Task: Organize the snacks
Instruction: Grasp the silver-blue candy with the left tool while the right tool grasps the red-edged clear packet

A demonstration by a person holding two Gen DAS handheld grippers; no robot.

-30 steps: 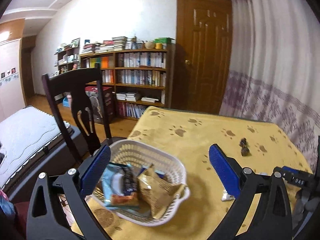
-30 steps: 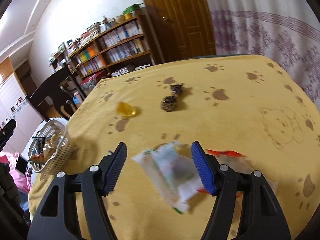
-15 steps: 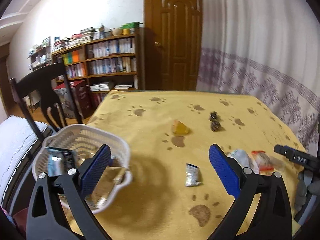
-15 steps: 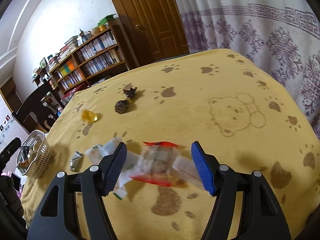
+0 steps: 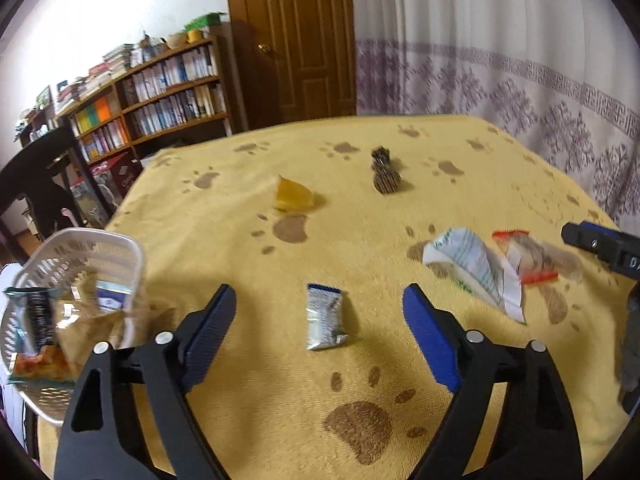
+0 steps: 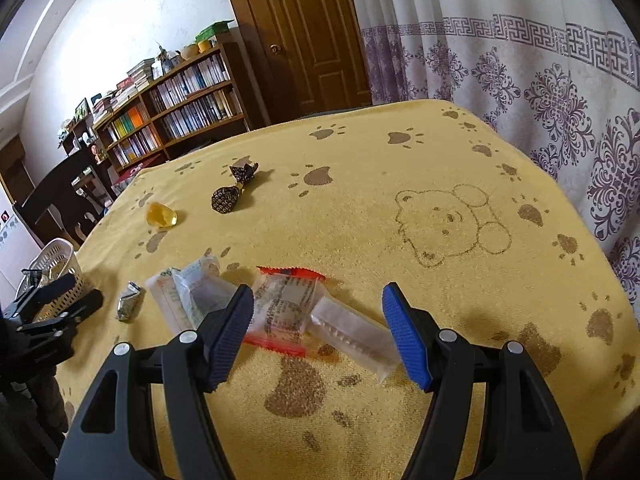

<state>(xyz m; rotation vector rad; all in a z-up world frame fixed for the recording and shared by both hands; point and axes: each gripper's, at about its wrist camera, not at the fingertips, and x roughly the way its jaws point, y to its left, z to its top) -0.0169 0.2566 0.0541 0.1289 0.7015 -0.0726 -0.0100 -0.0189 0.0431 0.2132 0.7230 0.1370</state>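
Note:
My left gripper (image 5: 320, 308) is open, and a small silver snack packet (image 5: 325, 317) lies flat on the yellow cloth between its blue fingers. My right gripper (image 6: 318, 304) is also open, straddling a red-edged clear packet (image 6: 286, 308) and a clear wrapper (image 6: 352, 338). A white-green packet (image 6: 186, 292) lies just left of them. Farther back sit a yellow candy (image 5: 294, 198) and a dark patterned candy (image 5: 386, 178). The white basket (image 5: 84, 264) at the table's left edge holds several snack bags.
The yellow paw-print cloth (image 6: 440, 184) covers the whole table. A dark chair (image 5: 36, 184) stands beyond the left edge, with a bookshelf (image 5: 160, 92) and a brown door (image 5: 296, 36) behind. A patterned curtain (image 6: 540, 64) hangs on the right.
My left gripper swung right, away from the basket, and now straddles the silver packet. My right gripper shifted right from the white-green packet to the red-edged one.

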